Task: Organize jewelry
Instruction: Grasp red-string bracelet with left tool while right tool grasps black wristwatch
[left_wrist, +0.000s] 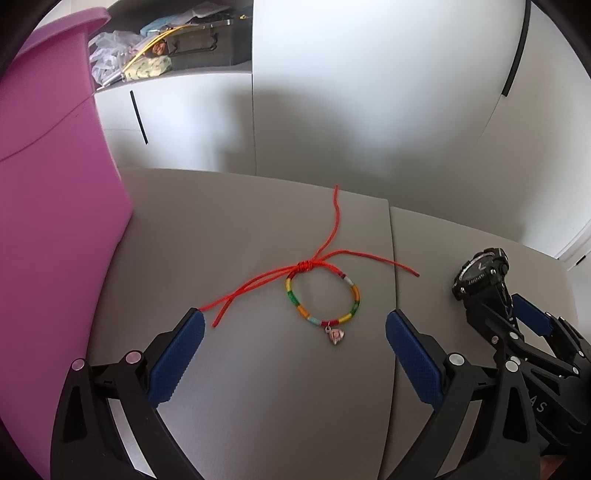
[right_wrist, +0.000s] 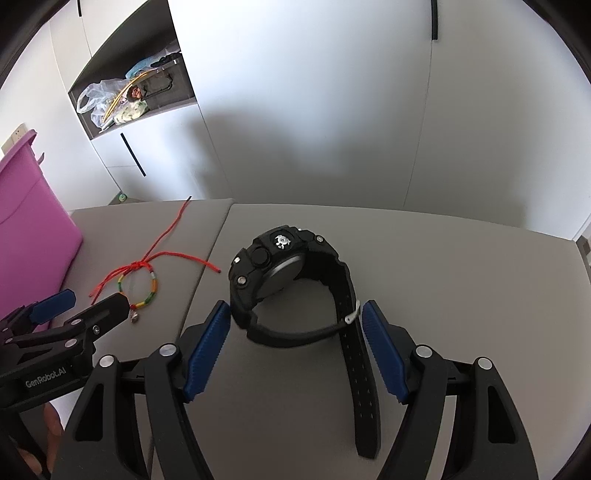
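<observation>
A string bracelet (left_wrist: 323, 299) lies flat on the gray table (left_wrist: 258, 387). Its loop has bands of yellow, green, orange, blue, red and white, and a small charm (left_wrist: 336, 336) hangs at the near side. Long red strings (left_wrist: 334, 221) run out from a red knot (left_wrist: 304, 265) at the far side of the loop.

The left gripper (left_wrist: 295, 332) is wide open and holds nothing. The bracelet lies in front of it, in the gap between its two blue pads (left_wrist: 177, 362). One red string end comes very close to the tip of the left pad, but it is hard to say if they touch.

A black watch (right_wrist: 291, 280) stands on its side on the table, to the right of the bracelet. Its strap is closed in a loop, and the loose end of the strap (right_wrist: 364, 387) points back toward the camera. The right gripper (right_wrist: 295, 325) is open too. Its blue pads (right_wrist: 207, 354) sit on each side of the strap, very near it. It has no grip on the watch.

A big pink box (left_wrist: 51, 221) stands at the left edge of the table. Behind the table are white cupboard doors (left_wrist: 369, 92) and an open shelf (left_wrist: 177, 44) full of bags and bits.
</observation>
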